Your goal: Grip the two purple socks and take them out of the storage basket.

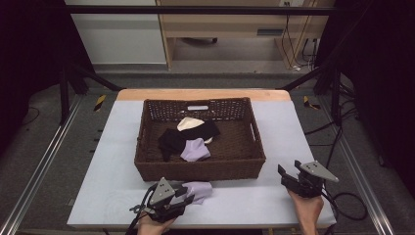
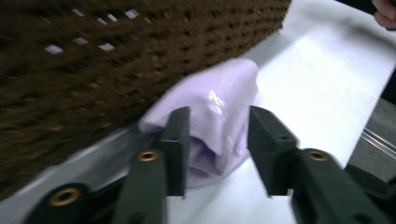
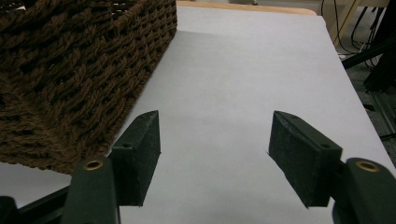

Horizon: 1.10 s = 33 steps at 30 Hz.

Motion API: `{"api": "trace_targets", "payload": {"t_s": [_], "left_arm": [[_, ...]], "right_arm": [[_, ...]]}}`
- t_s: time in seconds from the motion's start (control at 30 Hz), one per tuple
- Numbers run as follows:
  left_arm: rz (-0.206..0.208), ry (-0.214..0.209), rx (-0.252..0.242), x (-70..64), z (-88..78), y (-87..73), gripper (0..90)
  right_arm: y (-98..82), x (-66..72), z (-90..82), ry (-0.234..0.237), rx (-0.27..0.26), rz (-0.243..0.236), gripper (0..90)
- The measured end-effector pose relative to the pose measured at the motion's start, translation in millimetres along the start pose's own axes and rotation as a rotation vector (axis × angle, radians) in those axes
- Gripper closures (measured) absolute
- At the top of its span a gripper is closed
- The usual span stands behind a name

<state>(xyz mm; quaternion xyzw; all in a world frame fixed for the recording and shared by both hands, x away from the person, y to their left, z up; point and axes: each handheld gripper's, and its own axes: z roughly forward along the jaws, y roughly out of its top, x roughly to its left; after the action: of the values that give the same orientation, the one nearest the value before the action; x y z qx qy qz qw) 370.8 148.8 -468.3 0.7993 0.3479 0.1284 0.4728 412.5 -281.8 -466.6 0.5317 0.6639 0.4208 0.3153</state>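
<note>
At lower centre, left gripper (image 1: 188, 197) fingers spread around a lilac cloth (image 2: 219, 121) outside the basket (image 1: 200, 171); right gripper (image 3: 215, 154) fingers spread, empty

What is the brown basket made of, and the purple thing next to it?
Basket: looks like woven wicker or twisted fibre, matte brown; you can see braided strands and gaps. Purple thing: soft cloth, probably a folded sock; fine ribbed knit, bends in folds.

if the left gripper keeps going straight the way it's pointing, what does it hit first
Most likely the folded lilac cloth already between the left gripper jaws, then the wicker basket wall just behind it.
</note>
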Motion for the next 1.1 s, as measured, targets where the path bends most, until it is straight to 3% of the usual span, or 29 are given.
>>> {"api": "trace_targets", "payload": {"t_s": [0.03, 0.23, 0.5, 0.67, 0.9, 1.1], "left_arm": [[-0.016, 0.013, -0.018, -0.2, -5.8, 3.8, 50.0], [-0.056, 0.003, -0.074, -0.5, -23.7, 20.2, 39.7], [-0.038, 0.043, -0.13, 4.6, -40.6, 61.6, 34.3], [-0.002, 0.069, -0.158, 8.0, -47.6, 92.8, 32.2], [0.025, 0.122, -0.146, 27.7, -38.7, 140.1, 31.7], [0.05, 0.147, -0.13, 39.5, -21.2, 166.4, 31.4]], "right_arm": [[0.0, -0.2, -0.2, 0.001, -0.001, 0.0, 34.1], [0.1, -0.1, -0.1, 0.001, -0.001, 0.002, 34.2], [0.2, -0.4, -0.2, 0.0, -0.003, 0.003, 34.3], [0.3, -0.6, 0.1, 0.0, -0.001, 0.003, 34.4], [0.5, -1.0, -0.2, 0.0, -0.001, 0.007, 34.6], [0.6, -1.3, 0.1, 0.005, 0.0, 0.008, 34.8]]}}
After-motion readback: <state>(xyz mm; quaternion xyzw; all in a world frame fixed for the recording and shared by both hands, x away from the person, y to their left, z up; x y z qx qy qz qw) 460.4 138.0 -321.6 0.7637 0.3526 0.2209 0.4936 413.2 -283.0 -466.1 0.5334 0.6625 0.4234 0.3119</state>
